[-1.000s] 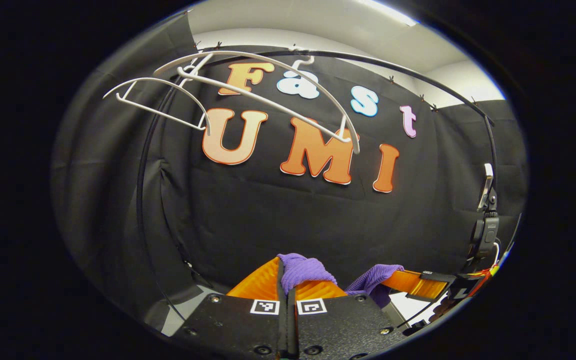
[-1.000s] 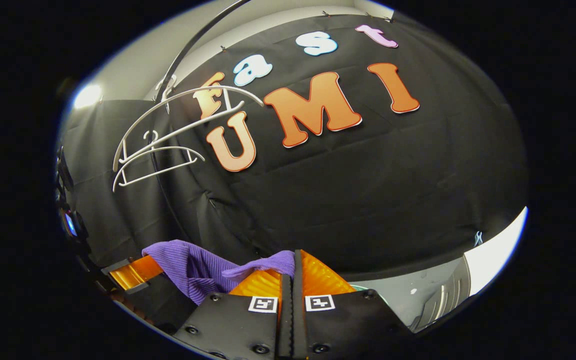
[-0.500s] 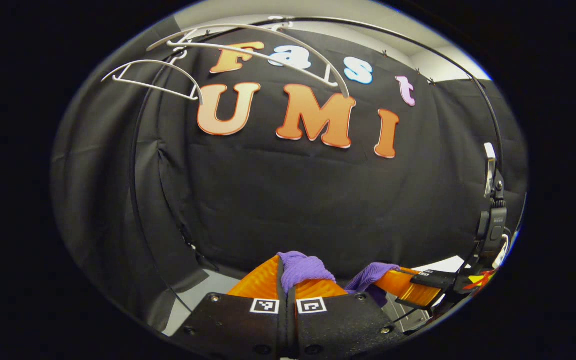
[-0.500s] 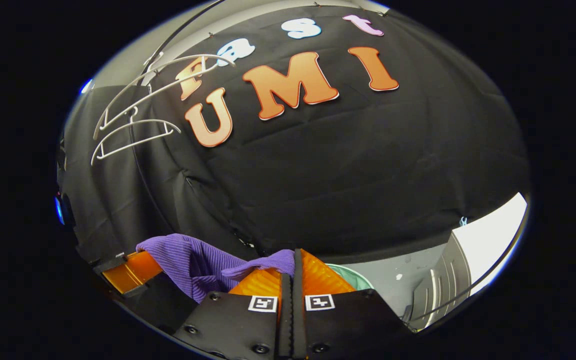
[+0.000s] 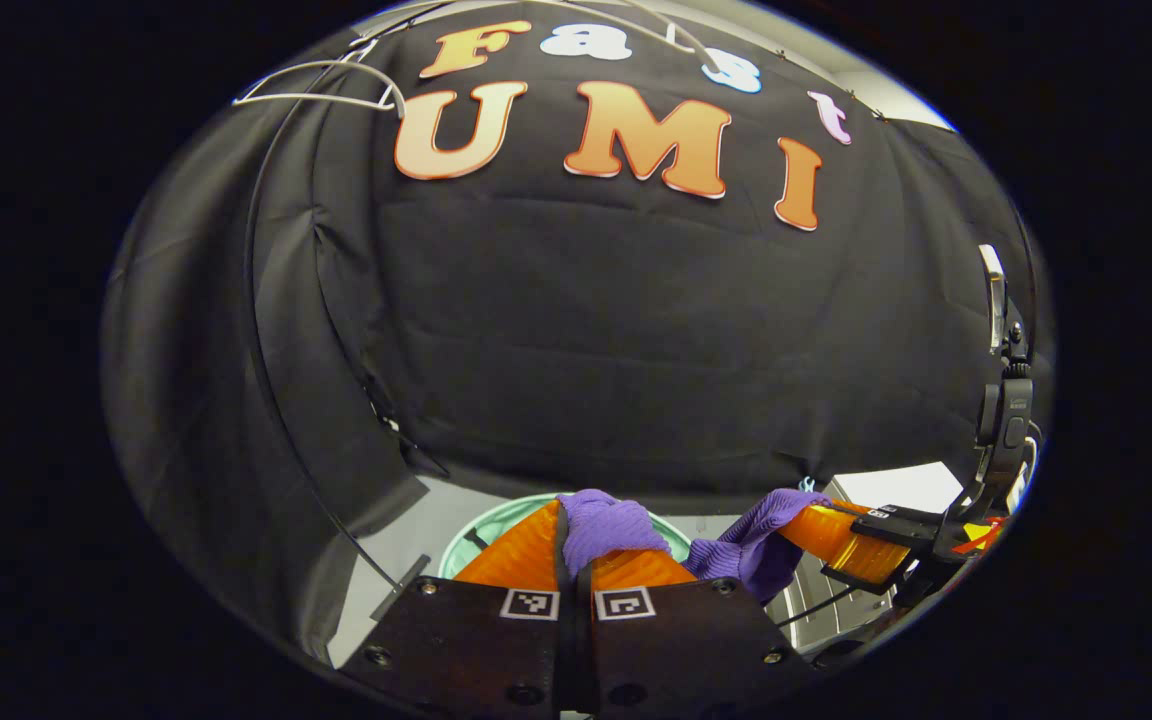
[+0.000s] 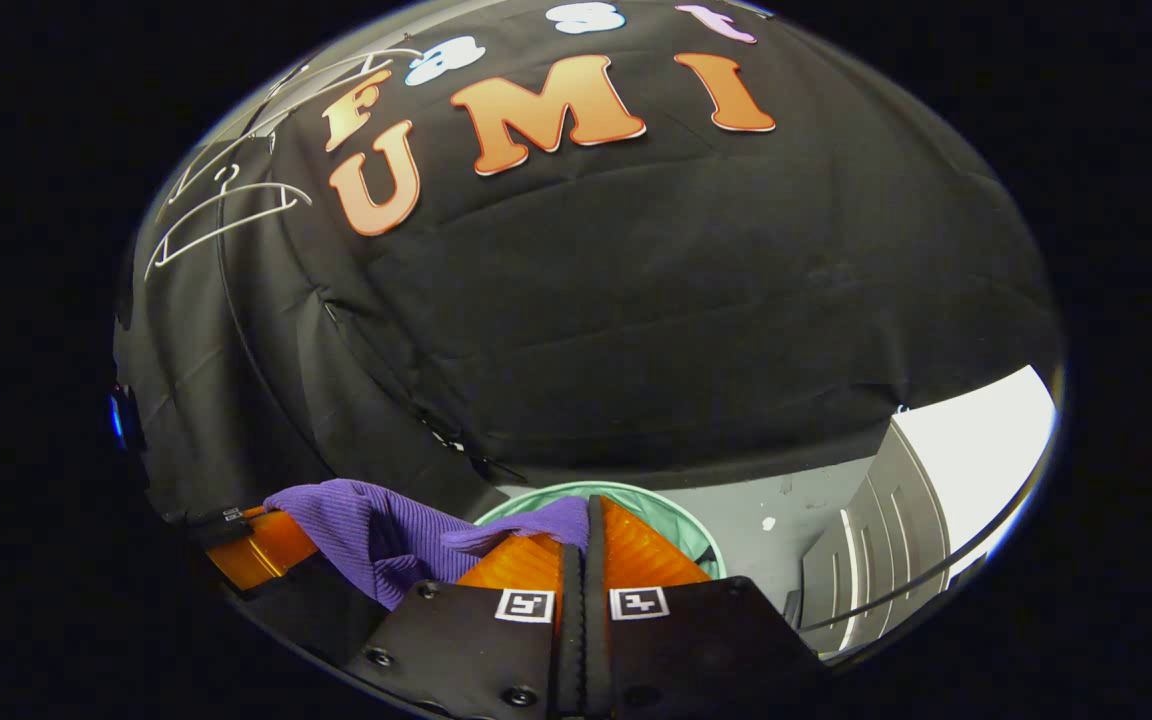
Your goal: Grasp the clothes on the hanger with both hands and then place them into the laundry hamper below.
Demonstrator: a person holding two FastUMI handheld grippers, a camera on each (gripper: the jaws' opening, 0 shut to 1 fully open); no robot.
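A purple ribbed garment (image 5: 608, 522) is pinched between the fingers of my left gripper (image 5: 576, 545), which is shut on it. The cloth stretches right to the other gripper (image 5: 841, 540), also clamped on it. In the right gripper view my right gripper (image 6: 584, 530) is shut on the purple garment (image 6: 376, 525), which runs left to the far gripper (image 6: 256, 540). Below and just beyond the fingers sits the round mint-green laundry hamper (image 5: 461, 535) (image 6: 671, 505). White empty hangers (image 5: 321, 85) (image 6: 221, 205) hang high on the black rail.
A curved black rail (image 5: 261, 330) runs down the left side. Grey floor (image 6: 796, 520) lies around the hamper, with a grey ribbed panel (image 6: 876, 570) at the right. A dark device on a stand (image 5: 1001, 400) stands at the right edge of the left gripper view.
Both grippers have come down with the purple garment; the hangers have slid up toward the top of each view and the green hamper has come into sight below the fingers.
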